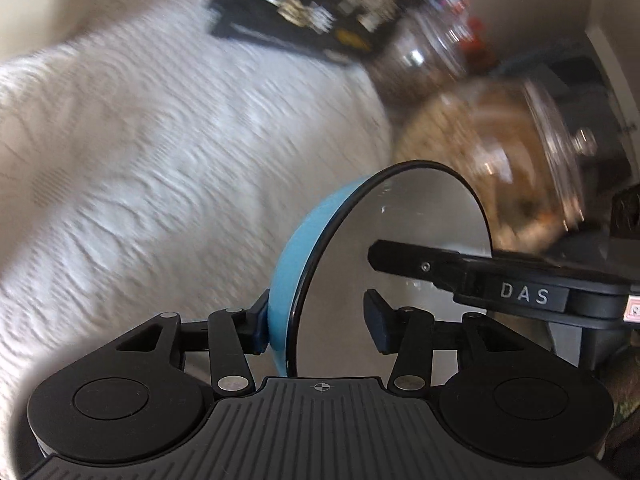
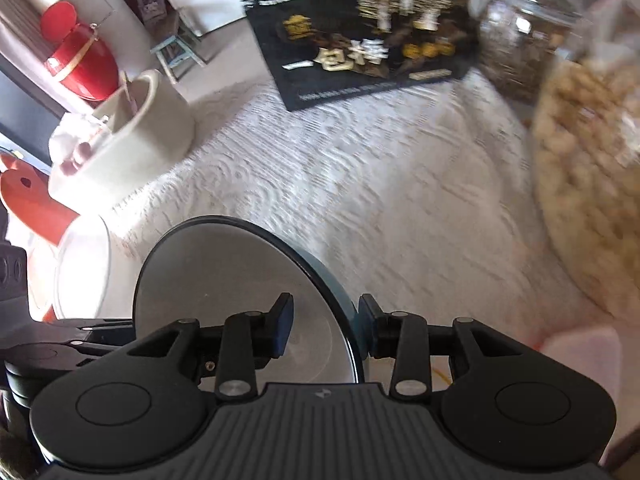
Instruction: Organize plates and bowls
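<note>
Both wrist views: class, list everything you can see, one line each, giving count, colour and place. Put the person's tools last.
bowl: one, blue outside, grey inside, tipped on edge above the cloth
dish: one, white, near left
cloth: one, white, textured, under everything
box: one, black with gold print, far side of the cloth
jars: two, clear glass, right side; the farther with dark contents, the nearer with pale pieces
mug: one, cream, left side
container: one, red with a gold band, far left background
stool: one, pale, on the floor behind
right gripper: one, black, shut on the bowl's wall
left gripper: one, black, open, straddling the bowl's wall
</note>
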Motion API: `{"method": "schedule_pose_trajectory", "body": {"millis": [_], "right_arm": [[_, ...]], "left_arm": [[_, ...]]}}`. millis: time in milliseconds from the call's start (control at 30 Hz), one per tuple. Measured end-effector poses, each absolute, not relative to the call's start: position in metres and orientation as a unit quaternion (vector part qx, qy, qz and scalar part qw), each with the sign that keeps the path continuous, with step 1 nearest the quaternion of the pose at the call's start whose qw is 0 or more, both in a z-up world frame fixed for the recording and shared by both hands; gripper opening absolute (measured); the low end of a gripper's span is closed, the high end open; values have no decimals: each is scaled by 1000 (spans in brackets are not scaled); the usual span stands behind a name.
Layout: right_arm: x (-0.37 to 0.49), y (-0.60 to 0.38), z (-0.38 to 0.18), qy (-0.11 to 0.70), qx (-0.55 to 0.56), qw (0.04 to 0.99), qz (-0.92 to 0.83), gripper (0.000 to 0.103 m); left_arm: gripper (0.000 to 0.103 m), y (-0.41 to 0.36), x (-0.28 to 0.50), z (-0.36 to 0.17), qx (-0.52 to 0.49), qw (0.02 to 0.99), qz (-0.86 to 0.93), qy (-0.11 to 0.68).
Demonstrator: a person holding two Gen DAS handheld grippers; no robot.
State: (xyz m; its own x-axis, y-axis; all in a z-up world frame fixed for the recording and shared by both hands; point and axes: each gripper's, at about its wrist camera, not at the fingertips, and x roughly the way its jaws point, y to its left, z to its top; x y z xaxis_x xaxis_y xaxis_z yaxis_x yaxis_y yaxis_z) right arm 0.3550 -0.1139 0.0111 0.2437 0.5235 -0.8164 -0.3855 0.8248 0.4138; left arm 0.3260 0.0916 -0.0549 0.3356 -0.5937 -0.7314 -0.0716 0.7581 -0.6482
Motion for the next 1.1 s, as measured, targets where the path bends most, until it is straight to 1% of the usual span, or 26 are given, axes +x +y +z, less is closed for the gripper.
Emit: {"method": "schedule_pose_trajectory", "body": {"millis": [100, 367, 433, 500, 733, 767, 800, 833, 1000, 1100], "right_arm": [[338, -135, 2, 557, 69, 780, 277, 37], [316, -156, -44, 589, 102, 757, 263, 37], [312, -159, -50, 589, 108, 757, 262, 37], [310, -162, -55, 588, 108, 759, 256, 37], [307, -168, -55, 586, 102, 765, 245, 37], [306, -169, -55, 587, 102, 765, 245, 37], [305, -169, -54, 583, 99, 768, 244, 37], [304, -169, -52, 579, 94, 773, 243, 37], [296, -163, -39, 550, 49, 800, 236, 38], [296, -166, -36, 546, 49, 802, 238, 38]], "left_arm": [[51, 68, 315, -56, -272, 758, -190, 562], [49, 41, 288, -45, -195, 795, -193, 541], [47, 38, 283, -43, -173, 803, -194, 536], [41, 39, 279, -42, -166, 807, -192, 534], [37, 54, 273, -34, -179, 817, -181, 518], [32, 53, 274, -34, -182, 815, -186, 518], [23, 53, 274, -34, -189, 810, -196, 519], [21, 52, 275, -35, -193, 804, -205, 524], [21, 42, 274, -38, -176, 805, -201, 529], [21, 42, 273, -36, -172, 811, -194, 525]]}}
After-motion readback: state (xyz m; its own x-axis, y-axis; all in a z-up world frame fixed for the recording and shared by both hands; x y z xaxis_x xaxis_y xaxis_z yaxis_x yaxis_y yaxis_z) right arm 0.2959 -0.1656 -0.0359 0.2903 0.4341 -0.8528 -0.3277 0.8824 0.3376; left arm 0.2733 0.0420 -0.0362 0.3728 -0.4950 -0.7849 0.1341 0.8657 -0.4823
